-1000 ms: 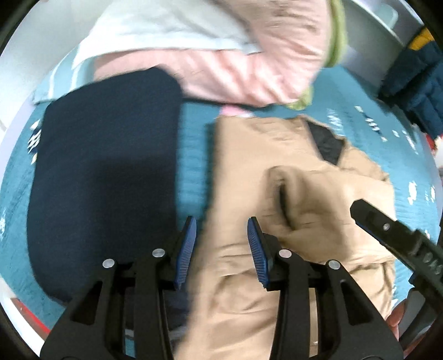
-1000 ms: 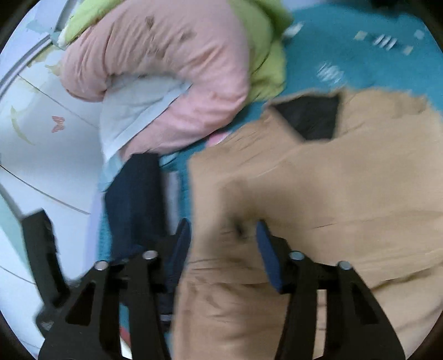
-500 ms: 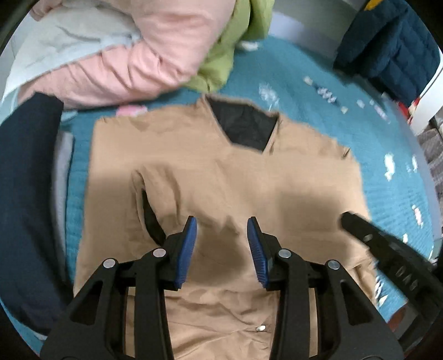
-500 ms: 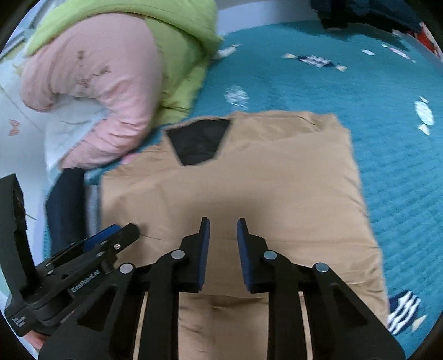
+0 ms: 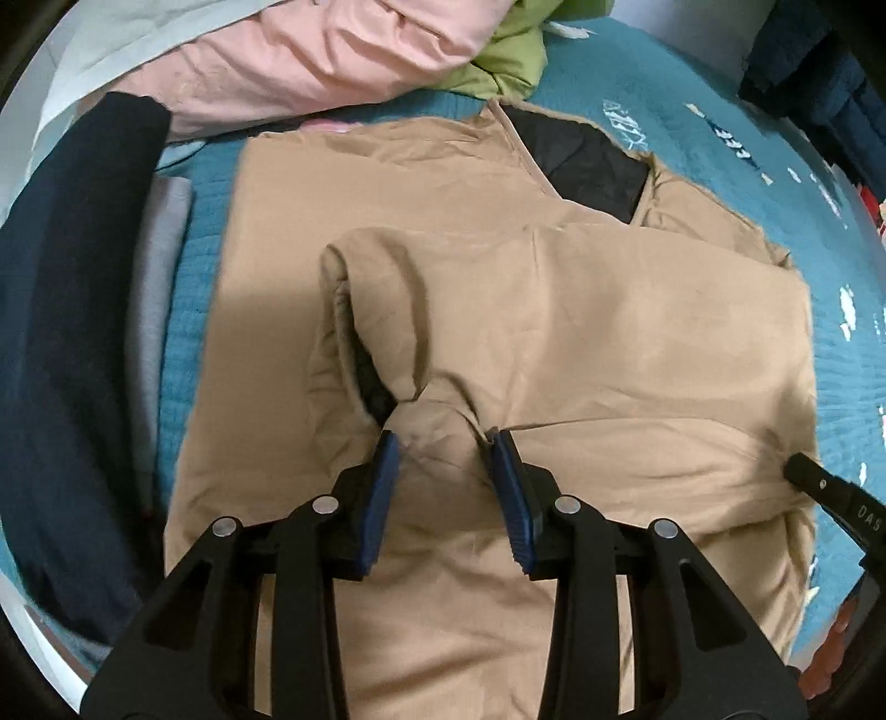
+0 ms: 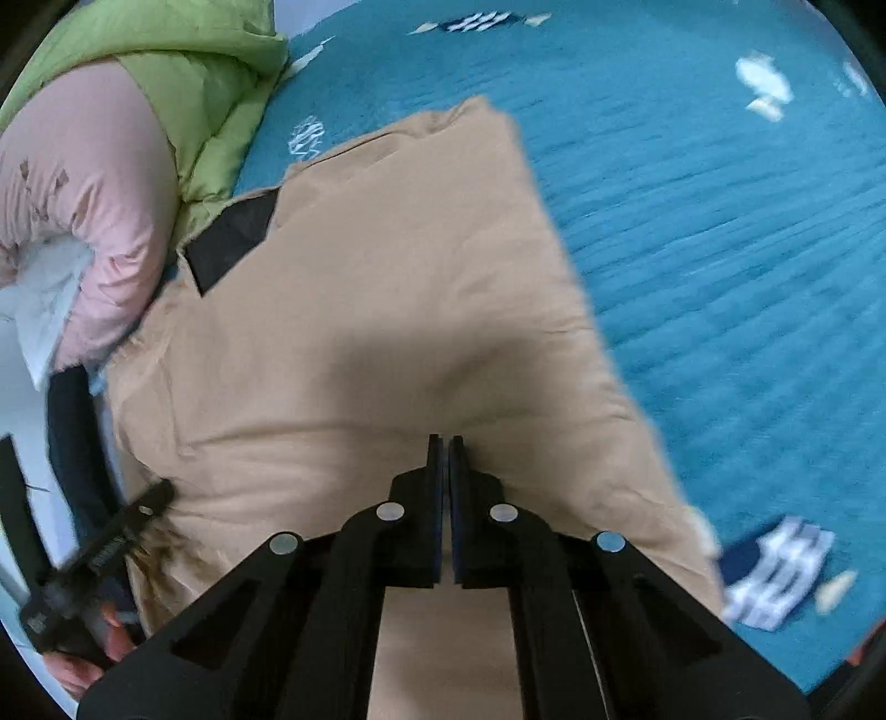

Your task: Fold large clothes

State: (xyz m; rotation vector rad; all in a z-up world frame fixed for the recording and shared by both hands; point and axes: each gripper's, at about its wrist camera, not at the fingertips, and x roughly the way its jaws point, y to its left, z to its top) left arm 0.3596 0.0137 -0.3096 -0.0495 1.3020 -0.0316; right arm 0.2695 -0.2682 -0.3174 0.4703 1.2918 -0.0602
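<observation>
A tan padded jacket (image 5: 581,343) with a black lining at its collar (image 5: 587,166) lies flat on a teal bedspread (image 5: 720,144), one sleeve folded across its front. My left gripper (image 5: 443,454) points down into that sleeve's cuff end. A hump of tan cloth bulges between its blue pads (image 5: 382,482), and the jaws stand about as wide as before. My right gripper (image 6: 443,448) is shut, tips on the jacket (image 6: 387,288) near its right side, with no cloth seen between the pads. The left gripper (image 6: 122,531) also shows at the far left of the right wrist view.
A pink quilt (image 5: 310,50) and a green padded garment (image 5: 509,66) are heaped behind the collar. Folded navy (image 5: 72,310) and grey (image 5: 155,288) clothes lie left of the jacket. Dark blue clothing (image 5: 814,72) sits far right. A striped cloth (image 6: 775,576) lies on the bedspread (image 6: 720,221).
Both grippers swung over from the left side onto the jacket and came down to it. The right gripper's jaws closed. Tan cloth now bulges between the left gripper's pads.
</observation>
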